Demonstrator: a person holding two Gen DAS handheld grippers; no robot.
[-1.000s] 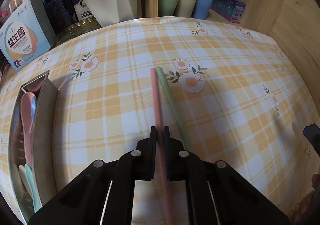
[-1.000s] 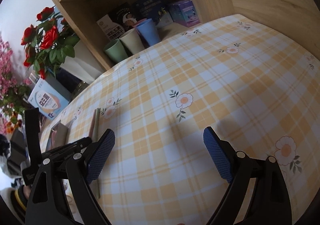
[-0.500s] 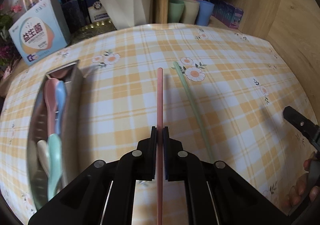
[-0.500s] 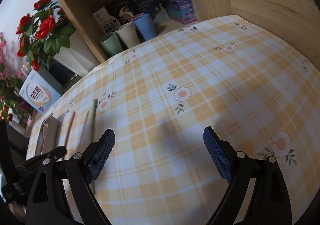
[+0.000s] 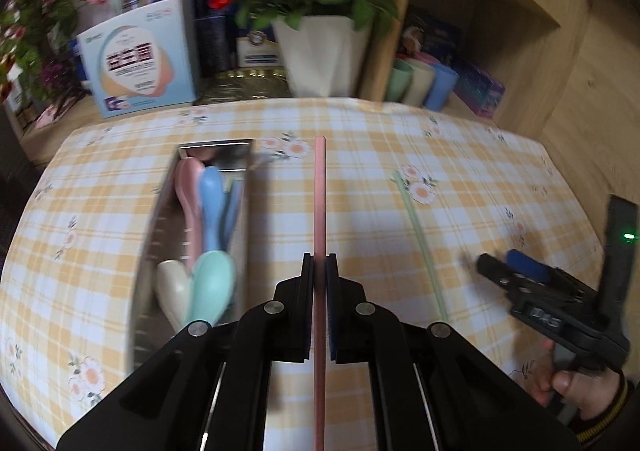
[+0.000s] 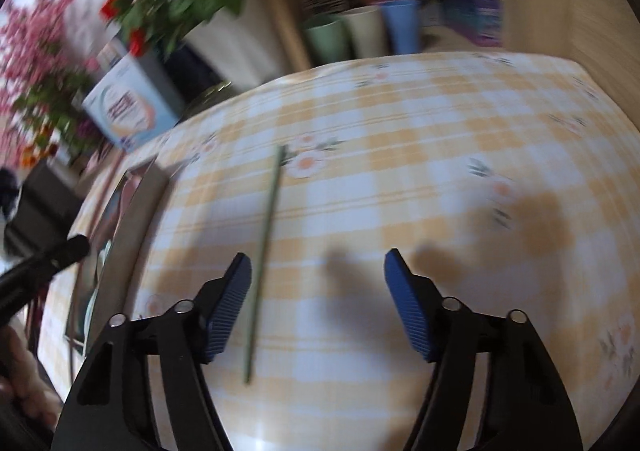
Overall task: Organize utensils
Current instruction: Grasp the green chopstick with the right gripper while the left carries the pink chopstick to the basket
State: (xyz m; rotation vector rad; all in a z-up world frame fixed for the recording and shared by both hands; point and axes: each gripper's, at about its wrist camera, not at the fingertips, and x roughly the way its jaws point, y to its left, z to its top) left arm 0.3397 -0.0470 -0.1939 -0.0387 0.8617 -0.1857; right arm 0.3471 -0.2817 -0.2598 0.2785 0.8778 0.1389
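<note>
Pink chopstick (image 5: 320,211): a second ago it lay on the table (image 5: 480,155) beside its green partner, already pinched; it is now lifted clear of the checked cloth, clamped between the fingers of the left gripper (image 5: 319,271), and carried leftward so that it hangs just right of the steel tray (image 5: 160,235). Fingers pressed together on the stick, roughly at mid-length, tip pointing away toward the flower pot (image 5: 320,55). Reading: transfer to the tray is under way; release not yet made. Green chopstick (image 6: 266,247): left alone on the table, well apart from the tray, lying straight, far end touching a printed daisy. The right gripper (image 6: 318,279) has swung over to it; its fingers have just been closing but stand apart, the stick lying on the cloth just inside the left pad, neither pad pressing on it. Reading: second pick is being lined up. Appearance of the items: both sticks slim, straight, matte pastel plastic, uniform in colour, no visible markings. Tray contents: pastel spoons (image 5: 208,219) in pink, blue, cream and mint, bowls overlapping, lying lengthwise. Views are motion-blurred; finer detail not legible.
</note>
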